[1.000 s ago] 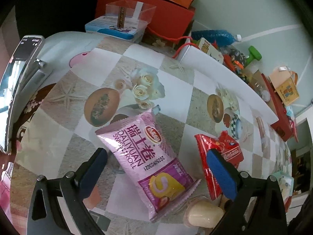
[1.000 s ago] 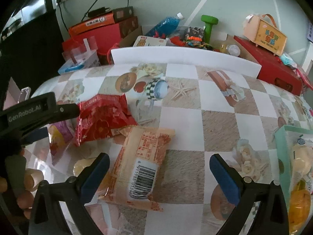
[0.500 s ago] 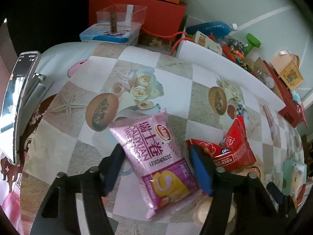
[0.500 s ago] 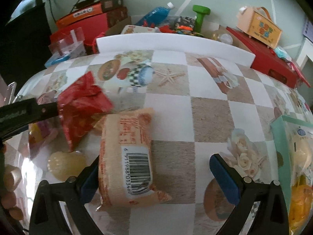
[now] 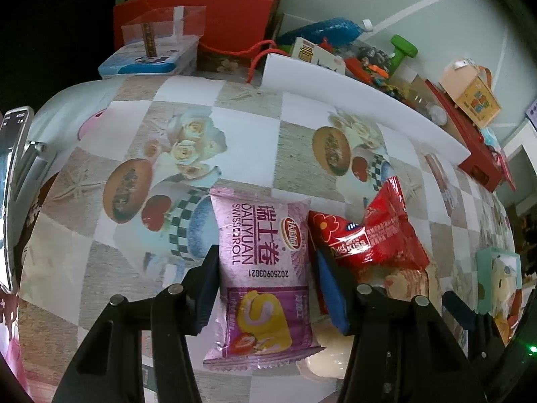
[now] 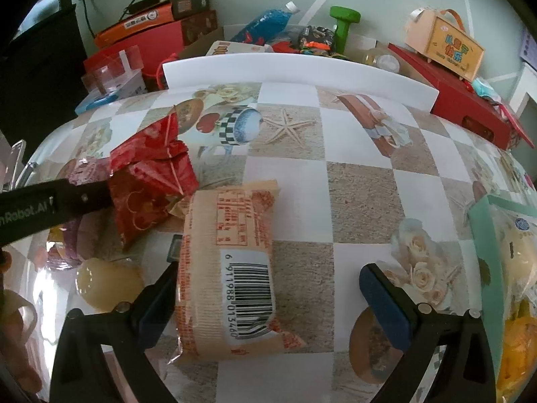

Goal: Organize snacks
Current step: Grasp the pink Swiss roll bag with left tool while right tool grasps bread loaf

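My left gripper (image 5: pixel 268 288) is shut on a purple Swiss roll packet (image 5: pixel 263 268), its pads pressing both long sides. A red snack packet (image 5: pixel 369 235) leans against its right finger, with a pale round jelly (image 5: pixel 327 359) below. My right gripper (image 6: pixel 265 299) is open around an orange barcoded packet (image 6: pixel 228 268), the left pad touching its edge, the right pad well apart. The red packet (image 6: pixel 151 181) and the jelly (image 6: pixel 107 282) also show in the right wrist view. A mint-green basket (image 6: pixel 483 215) with snacks stands at the right.
A white foam board (image 6: pixel 302 70) runs along the table's far edge, with red boxes (image 5: pixel 201 23), a blue bottle (image 6: pixel 265 23), a green dumbbell (image 6: pixel 344 23) and a clear box (image 5: pixel 164 37) behind it. A phone on a stand (image 5: pixel 13 184) is at the left edge.
My left gripper has closed from wide open onto the purple packet and turned it upright in view. The red packet was pushed up on edge. My right gripper moved closer over the orange packet.
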The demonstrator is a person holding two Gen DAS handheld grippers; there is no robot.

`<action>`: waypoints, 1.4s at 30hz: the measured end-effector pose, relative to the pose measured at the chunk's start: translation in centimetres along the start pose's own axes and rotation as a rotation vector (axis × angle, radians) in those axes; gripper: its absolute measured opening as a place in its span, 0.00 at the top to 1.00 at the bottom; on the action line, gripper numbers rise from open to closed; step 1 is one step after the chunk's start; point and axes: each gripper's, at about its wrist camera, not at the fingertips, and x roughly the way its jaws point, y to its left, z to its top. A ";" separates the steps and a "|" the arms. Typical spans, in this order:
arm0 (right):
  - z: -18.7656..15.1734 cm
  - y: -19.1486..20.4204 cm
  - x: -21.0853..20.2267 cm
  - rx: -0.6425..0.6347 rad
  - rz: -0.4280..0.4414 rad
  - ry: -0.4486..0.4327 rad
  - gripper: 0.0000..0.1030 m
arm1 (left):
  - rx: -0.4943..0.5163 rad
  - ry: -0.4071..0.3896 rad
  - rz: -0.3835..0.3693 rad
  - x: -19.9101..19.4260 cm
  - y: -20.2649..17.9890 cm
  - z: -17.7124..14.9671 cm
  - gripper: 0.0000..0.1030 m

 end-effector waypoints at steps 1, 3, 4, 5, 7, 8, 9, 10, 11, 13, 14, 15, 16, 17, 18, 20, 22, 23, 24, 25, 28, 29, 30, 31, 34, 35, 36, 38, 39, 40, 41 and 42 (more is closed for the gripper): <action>0.0 0.0 0.0 0.000 0.000 0.000 0.00 | 0.003 0.001 -0.001 0.0 -0.1 0.0 0.45; 0.0 0.0 0.0 0.000 0.000 -0.002 0.00 | 0.009 0.002 0.000 0.0 -0.2 0.0 0.45; 0.0 0.0 0.0 0.000 0.001 -0.003 0.00 | 0.010 0.002 -0.001 0.1 -0.1 0.0 0.45; 0.0 0.0 0.0 0.000 0.002 -0.003 0.00 | 0.009 0.002 -0.002 0.1 -0.1 0.0 0.45; 0.0 0.0 0.1 0.001 0.005 -0.004 0.00 | 0.008 0.002 -0.004 0.1 0.0 0.0 0.45; 0.0 -0.1 0.1 0.005 0.004 -0.007 0.00 | 0.009 0.002 -0.003 0.1 -0.1 0.0 0.45; 0.0 -0.2 0.1 0.008 0.002 -0.008 0.00 | 0.009 0.002 -0.003 0.1 -0.1 0.0 0.45; 0.0 -0.3 0.1 0.012 0.001 -0.008 0.00 | 0.009 0.002 -0.002 0.1 0.0 0.0 0.45; 0.0 -0.4 0.0 0.014 0.001 -0.008 0.00 | 0.009 0.002 -0.002 0.1 -0.1 0.0 0.45; 0.0 -0.6 0.0 0.016 0.000 -0.011 0.00 | 0.008 0.002 -0.002 0.0 -0.1 0.0 0.45; 0.0 -0.6 0.0 0.017 0.001 -0.013 0.00 | 0.009 0.002 -0.002 0.0 0.0 0.0 0.45; 0.0 -0.7 0.0 0.015 0.002 -0.014 0.00 | 0.010 0.002 -0.002 0.1 0.0 0.0 0.45; 0.0 -0.7 -0.1 0.013 0.003 -0.016 0.01 | 0.009 0.002 -0.002 0.1 0.0 0.0 0.45; 0.0 -0.6 -0.2 0.010 0.009 -0.023 0.04 | 0.009 0.002 -0.002 0.1 0.0 0.0 0.45; 0.0 -0.5 -0.3 0.003 0.012 -0.028 0.08 | 0.008 0.001 -0.002 0.1 0.0 0.0 0.45; 0.0 -0.2 -0.6 -0.016 0.021 -0.040 0.15 | 0.007 0.001 -0.004 0.1 0.0 0.0 0.45; 0.0 0.1 -0.6 -0.028 0.027 -0.043 0.19 | 0.007 0.001 -0.004 0.1 0.0 0.0 0.45; 0.0 0.2 -0.7 -0.031 0.032 -0.045 0.22 | 0.007 0.001 -0.004 0.1 0.0 0.0 0.45; 0.0 0.2 -0.8 -0.034 0.037 -0.047 0.26 | 0.007 0.001 -0.004 0.1 0.0 0.0 0.45; 0.0 0.3 -0.8 -0.037 0.044 -0.051 0.28 | 0.006 0.001 -0.004 0.1 0.0 0.0 0.45; 0.0 0.2 -1.0 -0.035 0.050 -0.058 0.41 | 0.005 0.001 -0.005 0.1 -0.1 0.0 0.45; 0.0 0.0 -1.0 -0.028 0.049 -0.060 0.45 | 0.003 0.001 -0.006 0.0 0.0 0.0 0.45; 0.1 -0.2 -1.0 -0.023 0.049 -0.060 0.47 | 0.001 0.001 -0.007 0.0 0.0 -0.1 0.45; 0.1 -0.4 -1.0 -0.016 0.049 -0.060 0.49 | -0.002 0.001 -0.007 0.0 0.0 -0.1 0.46; 0.2 -1.5 -1.0 0.012 0.033 -0.058 0.50 | -0.011 0.000 -0.003 -0.2 0.4 -0.1 0.52; 0.2 -2.0 -1.0 0.026 0.028 -0.057 0.51 | -0.014 -0.001 -0.007 -0.3 0.5 -0.1 0.53; 0.3 -2.2 -1.0 0.032 0.027 -0.056 0.53 | -0.016 -0.001 -0.008 -0.3 0.6 -0.1 0.54; 0.3 -2.7 -1.1 0.047 0.025 -0.055 0.54 | -0.020 -0.002 -0.009 -0.3 0.6 -0.1 0.56; 0.3 -2.9 -1.1 0.052 0.023 -0.054 0.55 | -0.021 -0.003 -0.010 -0.4 0.6 -0.1 0.57; 0.4 -3.0 -1.1 0.055 0.021 -0.054 0.57 | -0.022 -0.004 -0.011 -0.4 0.6 -0.1 0.58; 0.4 -3.2 -1.1 0.057 0.020 -0.053 0.58 | -0.023 -0.006 -0.011 -0.5 0.6 -0.1 0.58; 0.4 -3.3 -1.2 0.060 0.019 -0.053 0.58 | -0.024 -0.007 -0.010 -0.5 0.6 -0.1 0.59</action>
